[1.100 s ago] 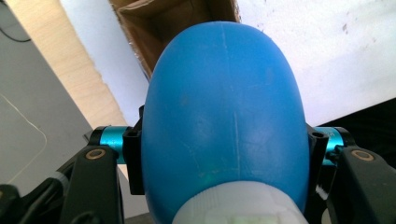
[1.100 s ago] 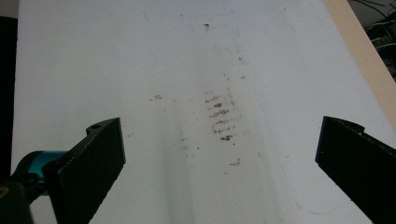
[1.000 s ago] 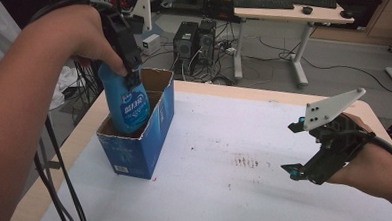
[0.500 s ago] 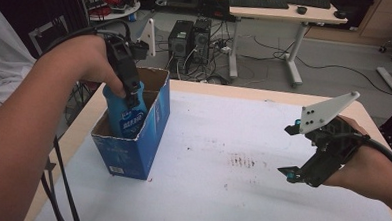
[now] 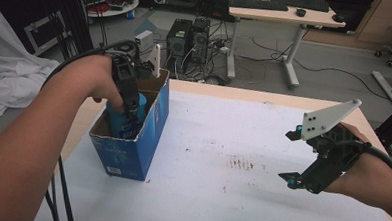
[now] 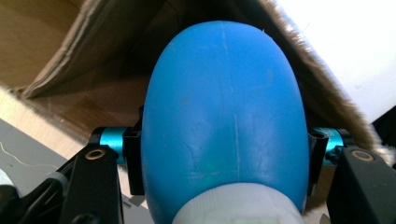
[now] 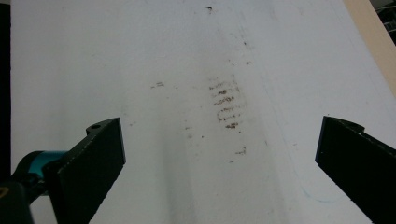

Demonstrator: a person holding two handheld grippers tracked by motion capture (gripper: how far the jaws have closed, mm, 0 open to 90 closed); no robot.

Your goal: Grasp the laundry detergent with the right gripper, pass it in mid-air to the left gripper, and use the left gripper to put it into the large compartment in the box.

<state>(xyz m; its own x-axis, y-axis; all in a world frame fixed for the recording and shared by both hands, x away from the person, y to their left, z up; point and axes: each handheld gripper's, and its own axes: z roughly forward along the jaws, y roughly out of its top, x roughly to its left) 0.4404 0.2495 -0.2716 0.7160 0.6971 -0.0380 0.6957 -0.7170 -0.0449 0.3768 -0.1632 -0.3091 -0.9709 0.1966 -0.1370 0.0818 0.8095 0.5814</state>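
We stand at a table point(image 5: 245, 138) with a matte white top and a pale wooden edge, speckled with a patch of small dark smudges point(image 5: 240, 162); behind it the floor holds two black computer towers point(image 5: 191, 38), tangled cables and another desk point(image 5: 285, 14).

One open cardboard box point(image 5: 135, 148) sits near the left side of the table, blue and printed outside, raw brown inside, its torn rim fuzzy in the left gripper view. One blue bottle point(image 6: 224, 116), smooth moulded plastic with a faint seam down its rounded body and a white part at the bottom of the left gripper view, stands partly inside that box; its lower part is hidden by the box wall, and its label is too blurred to read.

We see the left gripper point(image 5: 130, 109) reaching down into the box, jaws pinching the bottle on both sides. The right gripper point(image 7: 219, 163) hovers over the bare table well apart from the box, jaws spread wide with nothing between them, a grey three-cornered plate on top.
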